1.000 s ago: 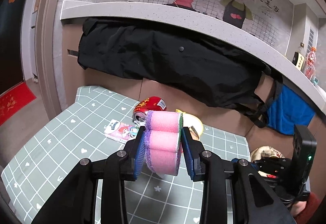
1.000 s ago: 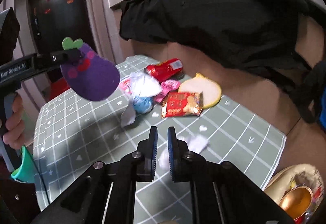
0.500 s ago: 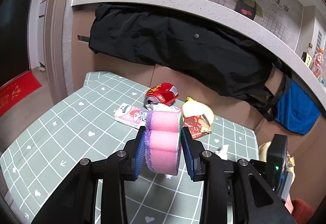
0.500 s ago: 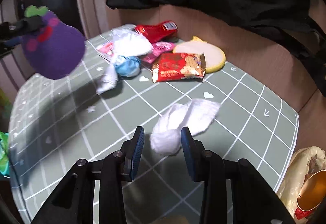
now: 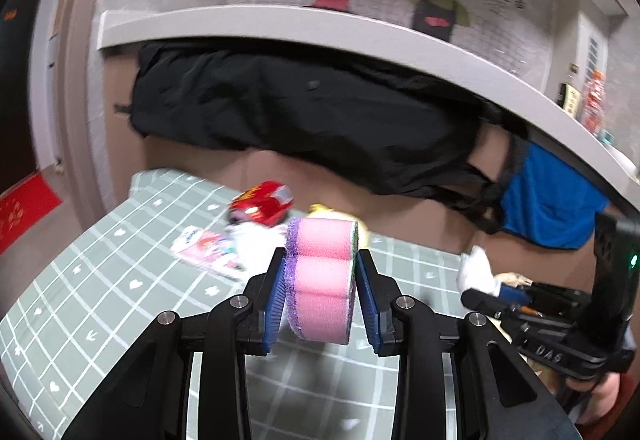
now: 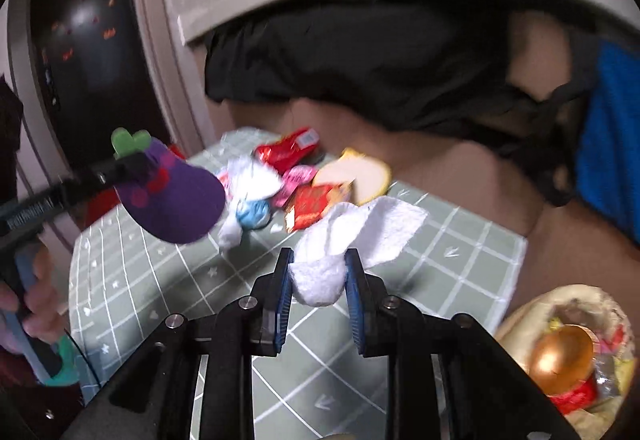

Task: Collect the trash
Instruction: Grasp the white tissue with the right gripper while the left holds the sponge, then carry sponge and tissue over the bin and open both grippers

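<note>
My right gripper (image 6: 318, 276) is shut on a crumpled white tissue (image 6: 360, 232) and holds it above the green checked table (image 6: 460, 252). It also shows in the left wrist view (image 5: 476, 272). My left gripper (image 5: 322, 280) is shut on a pink and purple eggplant-shaped sponge (image 5: 322, 280), which shows in the right wrist view (image 6: 172, 196) held above the table's left side. Trash lies at the table's far side: a red can (image 6: 288, 150), a red snack packet (image 6: 316, 202), a pink wrapper (image 6: 296, 176), white and blue wrappers (image 6: 248, 196).
A yellow-rimmed round pad (image 6: 360, 176) lies by the trash. A bag-lined bin (image 6: 568, 344) with trash in it stands right of the table. Black cloth (image 5: 300, 120) and blue cloth (image 5: 552, 200) hang from the grey counter (image 5: 360, 36) behind. A flat pink packet (image 5: 204, 244) lies on the table.
My right gripper closed on the white tissue and lifted it off the table. My left gripper with the sponge rose slightly and stayed shut.
</note>
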{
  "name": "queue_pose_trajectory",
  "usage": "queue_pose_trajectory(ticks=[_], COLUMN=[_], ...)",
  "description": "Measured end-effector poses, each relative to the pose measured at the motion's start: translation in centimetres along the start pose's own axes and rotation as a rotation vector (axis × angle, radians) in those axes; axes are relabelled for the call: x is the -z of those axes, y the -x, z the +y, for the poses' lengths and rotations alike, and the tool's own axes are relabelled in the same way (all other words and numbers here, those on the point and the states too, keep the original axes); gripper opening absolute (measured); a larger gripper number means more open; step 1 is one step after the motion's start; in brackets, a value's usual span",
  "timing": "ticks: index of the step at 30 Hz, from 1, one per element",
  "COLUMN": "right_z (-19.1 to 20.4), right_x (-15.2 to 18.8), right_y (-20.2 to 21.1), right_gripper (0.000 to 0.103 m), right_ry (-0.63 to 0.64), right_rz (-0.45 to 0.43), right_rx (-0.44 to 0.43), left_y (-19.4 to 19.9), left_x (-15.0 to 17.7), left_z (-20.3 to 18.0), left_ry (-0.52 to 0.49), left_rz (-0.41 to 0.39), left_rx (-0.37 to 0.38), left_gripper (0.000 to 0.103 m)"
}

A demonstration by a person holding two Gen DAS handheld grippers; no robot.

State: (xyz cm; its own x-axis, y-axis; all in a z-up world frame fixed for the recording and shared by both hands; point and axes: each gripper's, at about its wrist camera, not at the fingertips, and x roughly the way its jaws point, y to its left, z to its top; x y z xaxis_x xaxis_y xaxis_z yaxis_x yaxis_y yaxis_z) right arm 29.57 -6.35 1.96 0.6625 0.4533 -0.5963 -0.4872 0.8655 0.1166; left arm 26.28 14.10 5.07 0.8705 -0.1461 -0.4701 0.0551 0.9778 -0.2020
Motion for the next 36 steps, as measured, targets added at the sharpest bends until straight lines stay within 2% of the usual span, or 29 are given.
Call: queue_pose_trajectory(ticks=[2,7,15,23,30,36], right_z=[-0.7,-2.9,-10.7,-17.0,-20.0,-22.1], right_x=[-0.1,0.2,2.0,5.1,7.4,9.2], right_y=[1.4,5.3,11.6,15.4,15.3,14.6], right_gripper=[0.023,0.023,0.023,0.023,0.023,0.023], right_ry=[-0.018,-0.014,-0.129,-0.222,-0.261,-0.301], right_rz=[-0.025,-0.084,-0.165,-0.186,-0.172,-0.156], right_rx=[0.001,0.077,0.183,0.278,0.310,0.298], left_y=[-0.2,-1.2,-3.5,-6.3,-8.1,-9.4], left_x=[0.0,-0.1,0.0,1.6,4.1,5.3], left_z=[-1.9,-6.4,-15.4,-23.1,-27.3,-28.6], left_ry=[-0.017,-0.056,-0.132,-0.172,-0.234,-0.244], left_rz=[0.007,0.040,0.068,0.100,0.151,0.185], left_rx=[0.032,0.124,0.254,0.369,0.393,0.388], left_gripper=[0.034,0.034,0.034,0.034,0.034,0.034])
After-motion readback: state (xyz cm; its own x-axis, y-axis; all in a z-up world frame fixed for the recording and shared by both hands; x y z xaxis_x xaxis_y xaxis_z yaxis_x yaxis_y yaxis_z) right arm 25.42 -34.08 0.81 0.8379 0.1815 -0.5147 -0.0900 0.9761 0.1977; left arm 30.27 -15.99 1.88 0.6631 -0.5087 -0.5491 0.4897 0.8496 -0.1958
